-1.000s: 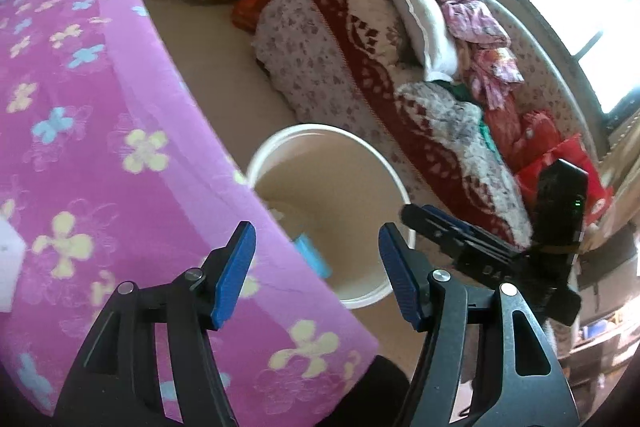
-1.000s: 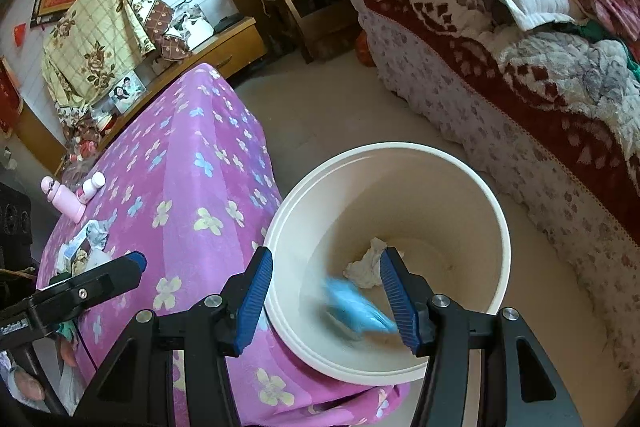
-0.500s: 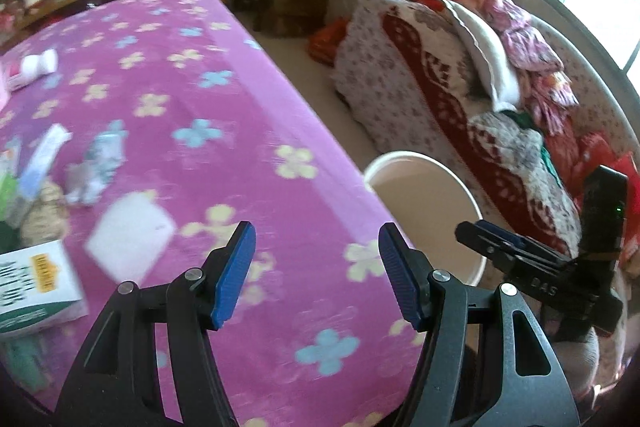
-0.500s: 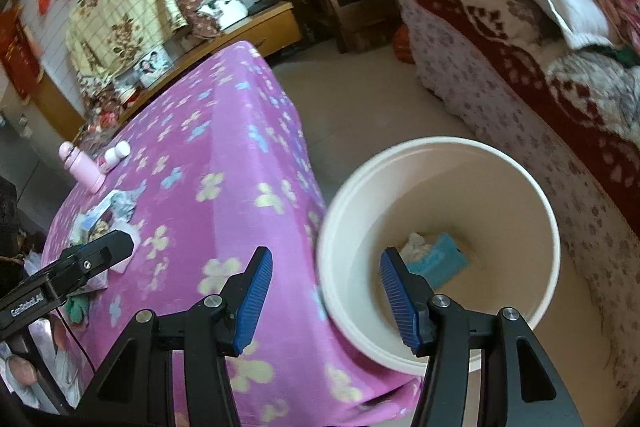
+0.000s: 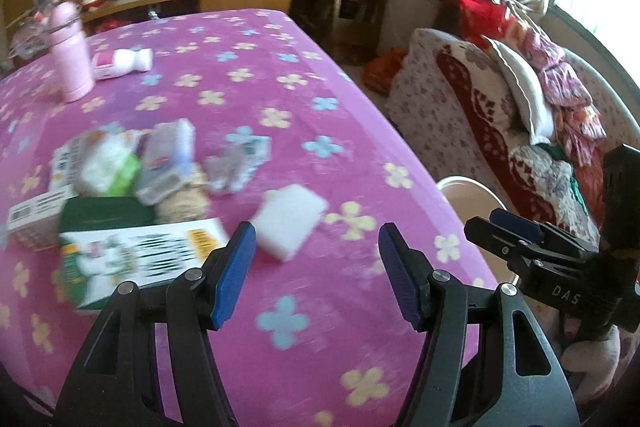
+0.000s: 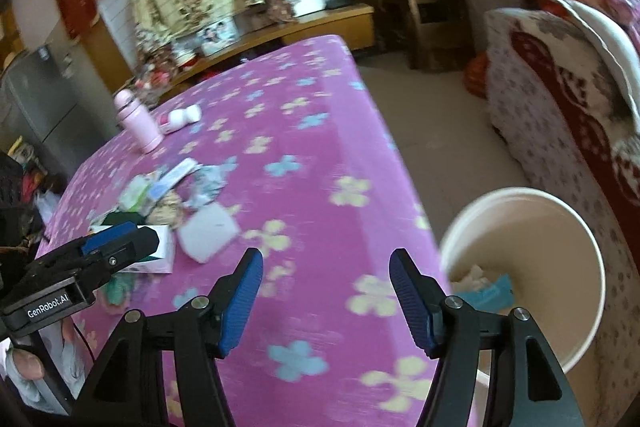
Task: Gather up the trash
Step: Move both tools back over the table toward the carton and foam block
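Trash sits heaped on your worktop [image 5: 360, 131], which wears a purple fleece cover with flowers: a blurred pile of wrappers and cartons [image 5: 120, 187] at its left, with a white rectangular pad [image 5: 290, 221] just beside it on the right. Your left gripper [image 5: 316, 271] hovers over the cover just short of that pad, blue pads spread and nothing between them. Your right gripper [image 6: 326, 297] has just been opening its jaws and holds nothing; it hangs over the worktop's near edge. To its right, on the floor, stands the round cream plastic bucket [image 6: 560, 219], with a crumpled white tissue [image 6: 472, 273] and a light blue packet [image 6: 494, 291] lying inside.
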The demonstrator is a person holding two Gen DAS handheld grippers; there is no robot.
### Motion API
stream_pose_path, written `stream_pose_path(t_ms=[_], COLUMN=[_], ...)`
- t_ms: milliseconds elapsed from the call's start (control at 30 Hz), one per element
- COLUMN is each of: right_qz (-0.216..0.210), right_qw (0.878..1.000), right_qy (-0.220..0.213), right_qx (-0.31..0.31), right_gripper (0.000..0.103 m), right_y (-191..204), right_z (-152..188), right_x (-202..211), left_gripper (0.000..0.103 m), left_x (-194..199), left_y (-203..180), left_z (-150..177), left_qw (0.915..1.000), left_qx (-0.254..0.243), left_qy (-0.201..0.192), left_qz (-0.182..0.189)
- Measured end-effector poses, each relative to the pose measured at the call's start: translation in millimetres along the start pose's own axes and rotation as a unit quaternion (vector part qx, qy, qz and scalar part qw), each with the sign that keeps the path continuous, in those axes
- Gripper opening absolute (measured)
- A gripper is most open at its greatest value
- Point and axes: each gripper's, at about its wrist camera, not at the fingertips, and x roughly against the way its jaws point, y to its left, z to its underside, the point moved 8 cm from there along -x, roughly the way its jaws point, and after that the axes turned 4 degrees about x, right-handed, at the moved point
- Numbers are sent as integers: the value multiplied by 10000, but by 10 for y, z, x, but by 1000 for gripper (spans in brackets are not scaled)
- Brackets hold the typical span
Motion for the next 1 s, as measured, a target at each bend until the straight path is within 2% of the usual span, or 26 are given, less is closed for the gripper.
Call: stream_pose_path(t_ms=[333,433,533,633,733,900,1000], right_qz=[-455,-541,-452,-361,-336,-190,-143], right_qw=[9961,9946,9942,9943,9943,9954,9963], right_qy=[207,300,372,490,588,680,688], right_qx=[731,836,902,879,826,642,485], right_gripper=[64,66,66,67,67,68,68], right_y=[963,1172,1266,1287,1275,1198,1142], right_z=[-123,-123,-118,-111,-97,-112,-143], right_x=[-334,-461,-584,-726,-820,-964,-1050], left_gripper=[63,63,63,63,63,63,63], left_x=[542,653,719,735,714,605,480], left_y=[956,1273,1576,1756,1777,1577,1470], left_z=[-2,24,81,138,156,130,123], left_qw=[9977,9962,9944,9932,9928,9925,9929], left_qx=[361,469,669,939,1103,1221,1173], left_qy=[-283,-309,-263,-187,-108,44,199], left_qz=[-496,-669,-773,-657,-465,-28,63])
